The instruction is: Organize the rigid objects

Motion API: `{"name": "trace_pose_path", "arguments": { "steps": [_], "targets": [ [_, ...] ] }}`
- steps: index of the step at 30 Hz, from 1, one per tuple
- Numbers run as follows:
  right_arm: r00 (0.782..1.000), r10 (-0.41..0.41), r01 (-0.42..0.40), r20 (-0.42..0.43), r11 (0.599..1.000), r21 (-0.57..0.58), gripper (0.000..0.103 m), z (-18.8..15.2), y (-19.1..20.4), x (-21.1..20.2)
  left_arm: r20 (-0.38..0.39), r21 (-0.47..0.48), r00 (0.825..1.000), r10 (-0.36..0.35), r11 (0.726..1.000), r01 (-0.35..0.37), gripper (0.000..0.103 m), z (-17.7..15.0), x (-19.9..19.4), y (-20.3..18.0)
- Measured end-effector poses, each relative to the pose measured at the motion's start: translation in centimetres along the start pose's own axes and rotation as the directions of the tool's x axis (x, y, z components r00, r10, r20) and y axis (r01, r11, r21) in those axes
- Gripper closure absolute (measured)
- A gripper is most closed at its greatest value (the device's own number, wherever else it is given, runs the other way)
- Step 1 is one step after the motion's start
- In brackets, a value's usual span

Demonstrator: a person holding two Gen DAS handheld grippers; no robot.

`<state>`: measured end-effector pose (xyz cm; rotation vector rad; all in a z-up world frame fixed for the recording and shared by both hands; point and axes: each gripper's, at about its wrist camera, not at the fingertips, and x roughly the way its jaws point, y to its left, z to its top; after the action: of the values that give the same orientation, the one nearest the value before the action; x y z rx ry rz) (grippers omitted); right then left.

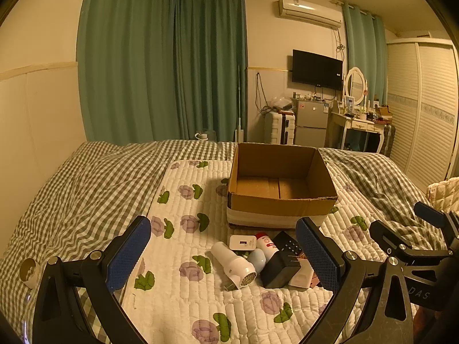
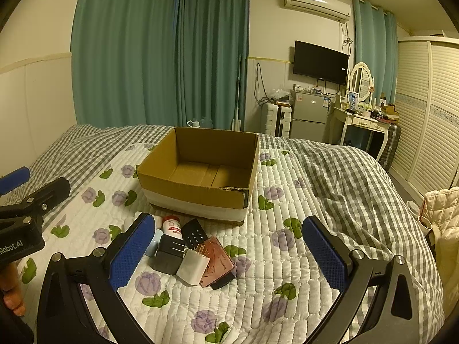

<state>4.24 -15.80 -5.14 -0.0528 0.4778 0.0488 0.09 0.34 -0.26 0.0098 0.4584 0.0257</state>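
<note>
Blue, dimpled rubber pads on black angular arms fill the bottom of both views: the left gripper (image 1: 223,252) and the right gripper (image 2: 229,249) each stand spread wide with nothing between the pads, hovering above a white quilted mat (image 1: 183,295) printed with purple flowers and green leaves. In the lower centre of the left wrist view lies a tight heap of small hard objects on that mat: a white cylindrical device (image 1: 233,263) with a perforated round end, its long axis running from upper left to lower right with the perforated end toward the camera; a flat white charger (image 1: 242,242) with a USB slot facing up; a white bottle with a red cap (image 1: 265,242), cap pointing toward the box; a pale blue rounded item (image 1: 256,259); a matte black plug block (image 1: 276,271); and a black keypad remote (image 1: 288,245). The right wrist view adds a glossy pink card-like piece (image 2: 218,262) and a white cube adapter (image 2: 192,266) touching the black block. Just beyond the heap, at mid-frame, sits an open cardboard box (image 1: 282,203), brown corrugated with a white band round its base, holding nothing visible on its floor. Grey-and-white checked bedding (image 1: 74,189) surrounds the mat.
</note>
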Motion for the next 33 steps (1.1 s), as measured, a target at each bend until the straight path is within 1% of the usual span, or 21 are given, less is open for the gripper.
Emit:
{"name": "trace_pose_path", "arguments": {
  "steps": [14, 21, 26, 30, 32, 33],
  "targets": [
    [1.0, 0.0, 0.0, -0.004, 1.0, 0.009, 0.0, -0.1, -0.2, -0.1, 0.005, 0.001, 1.0, 0.011, 1.0, -0.011, 0.0, 0.4, -0.3, 0.0],
    [1.0, -0.001, 0.001, -0.002, 1.0, -0.003, 0.0, 0.6, 0.3, -0.4, 0.013, 0.001, 1.0, 0.013, 1.0, -0.013, 0.0, 0.7, -0.6, 0.0],
    [1.0, -0.003, 0.003, 0.008, 1.0, -0.024, 0.0, 1.2, 0.8, -0.7, 0.024, -0.017, 0.999, 0.021, 1.0, -0.02, 0.0, 1.1, -0.8, 0.1],
    [1.0, -0.004, 0.004, 0.009, 0.999, -0.043, 0.0, 1.9, 0.9, -0.6, 0.034, -0.013, 0.999, 0.025, 1.0, -0.024, 0.0, 1.7, -0.9, 0.1],
    [1.0, -0.001, 0.001, 0.001, 0.999, -0.049, 0.0, 2.3, 0.9, -0.4, 0.04, 0.003, 0.999, 0.021, 1.0, -0.021, 0.0, 2.2, -0.7, -0.1],
    [1.0, 0.004, -0.004, -0.001, 0.998, -0.056, 0.0, 2.6, 0.9, -0.2, 0.042, 0.005, 0.999, 0.03, 1.0, -0.031, 0.0, 2.4, -0.5, -0.1]
  ]
}}
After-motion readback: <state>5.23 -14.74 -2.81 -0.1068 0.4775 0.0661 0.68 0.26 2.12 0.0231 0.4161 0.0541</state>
